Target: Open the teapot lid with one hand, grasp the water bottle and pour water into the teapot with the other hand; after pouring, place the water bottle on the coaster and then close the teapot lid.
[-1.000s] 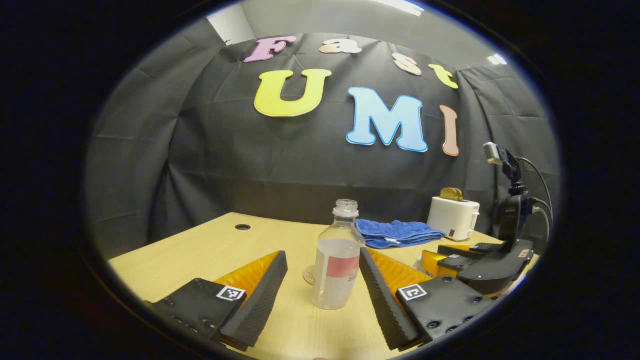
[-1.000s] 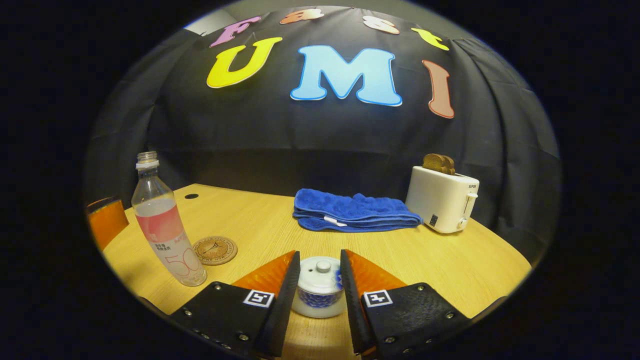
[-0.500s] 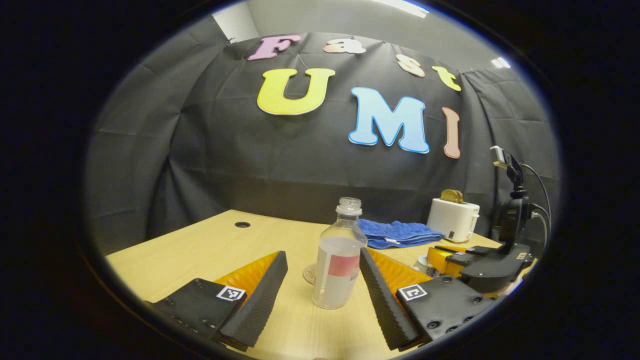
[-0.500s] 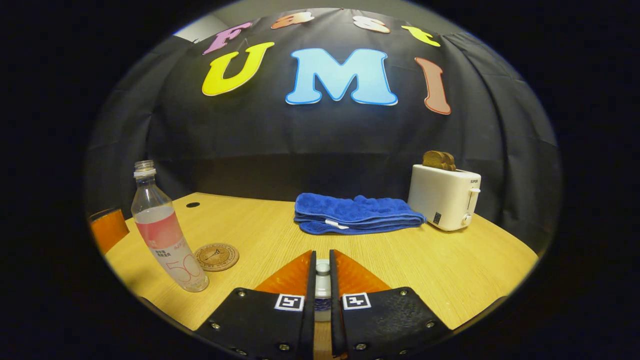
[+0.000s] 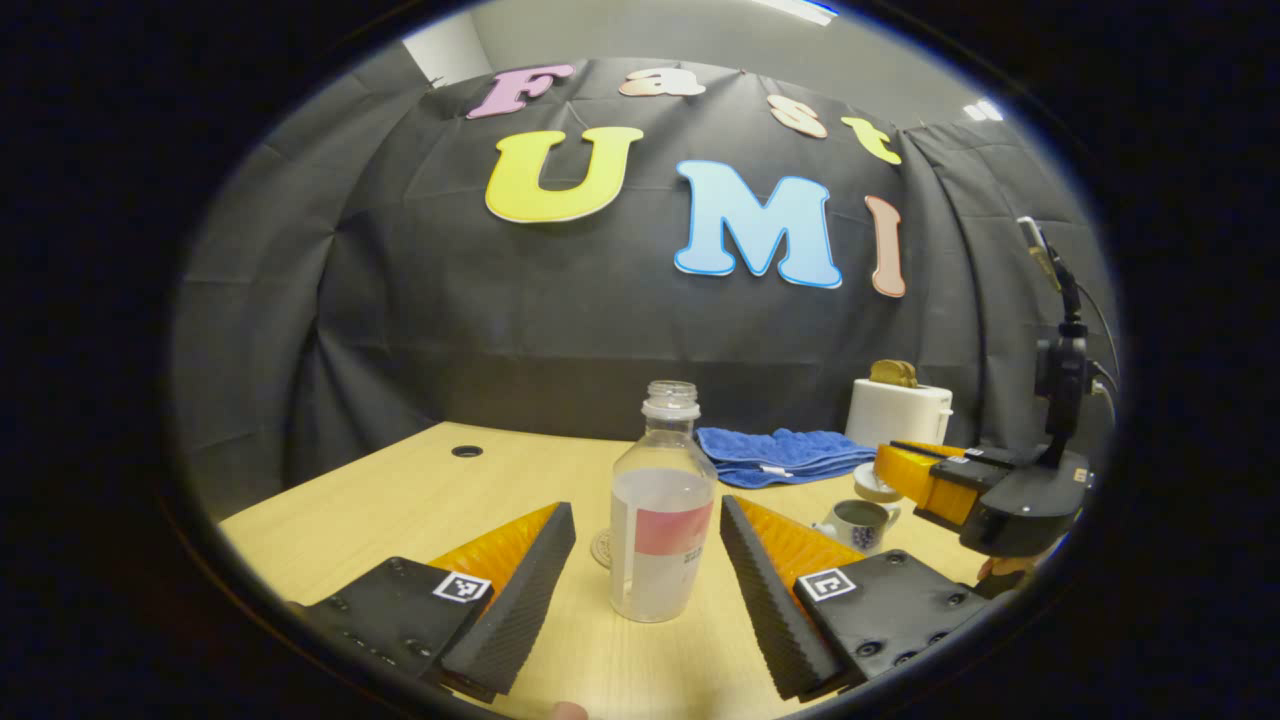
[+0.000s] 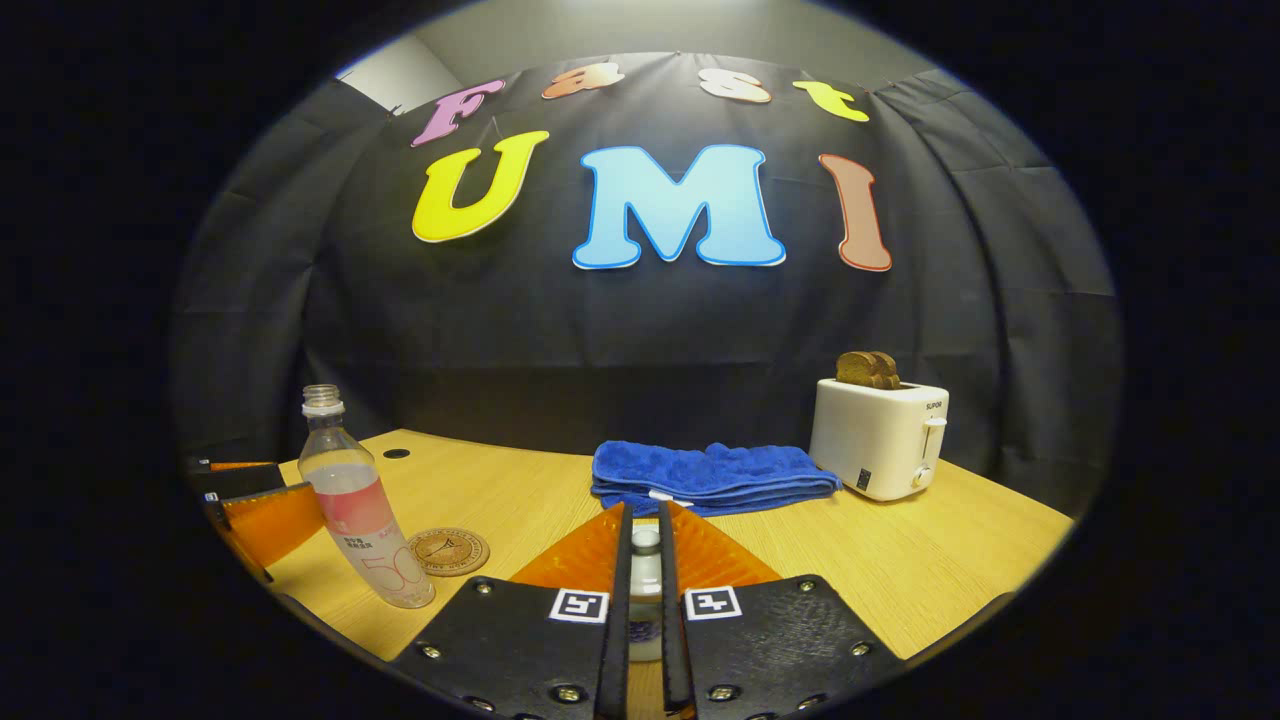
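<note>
An uncapped clear water bottle, partly filled and wearing a pink label, stands upright on the wooden table. My left gripper is open, with one finger on each side of the bottle and a gap at both. A round cork coaster lies just behind the bottle. Further right stands the small white and blue teapot, its top open. Above it, my right gripper holds the white lid. In the right gripper view the right gripper is shut on the lid's knob, with the bottle and coaster to its left.
A folded blue towel lies at the back of the table. A white toaster holding brown toast stands at the back right. A small round hole is in the tabletop at the far left.
My right gripper shut on the lid's knob and raised the lid off the teapot, which now stands open. The left gripper stays open around the bottle.
</note>
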`<state>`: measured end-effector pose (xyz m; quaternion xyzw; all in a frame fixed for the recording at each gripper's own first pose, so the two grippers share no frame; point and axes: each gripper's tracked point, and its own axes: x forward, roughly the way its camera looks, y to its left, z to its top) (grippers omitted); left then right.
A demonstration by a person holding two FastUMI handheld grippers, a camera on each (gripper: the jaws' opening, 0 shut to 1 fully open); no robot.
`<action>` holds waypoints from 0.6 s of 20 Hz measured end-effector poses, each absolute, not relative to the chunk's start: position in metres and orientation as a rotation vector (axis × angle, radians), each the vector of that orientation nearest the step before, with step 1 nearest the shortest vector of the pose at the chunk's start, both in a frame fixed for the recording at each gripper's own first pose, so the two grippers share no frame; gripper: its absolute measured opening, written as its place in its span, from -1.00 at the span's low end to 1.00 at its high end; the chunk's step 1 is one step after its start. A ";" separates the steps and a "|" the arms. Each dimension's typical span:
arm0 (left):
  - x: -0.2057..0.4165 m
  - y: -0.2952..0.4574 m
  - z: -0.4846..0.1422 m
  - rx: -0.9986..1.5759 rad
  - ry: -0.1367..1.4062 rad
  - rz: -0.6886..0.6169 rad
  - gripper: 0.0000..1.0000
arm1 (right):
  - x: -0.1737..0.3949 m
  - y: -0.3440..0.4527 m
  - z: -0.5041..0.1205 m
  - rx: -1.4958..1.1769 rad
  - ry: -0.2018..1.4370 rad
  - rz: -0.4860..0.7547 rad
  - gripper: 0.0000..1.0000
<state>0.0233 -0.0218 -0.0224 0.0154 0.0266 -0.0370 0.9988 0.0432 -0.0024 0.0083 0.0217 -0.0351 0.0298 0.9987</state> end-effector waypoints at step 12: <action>0.052 -0.028 -0.053 0.057 0.113 -0.041 0.97 | 0.025 -0.017 0.024 0.106 -0.124 0.061 -0.73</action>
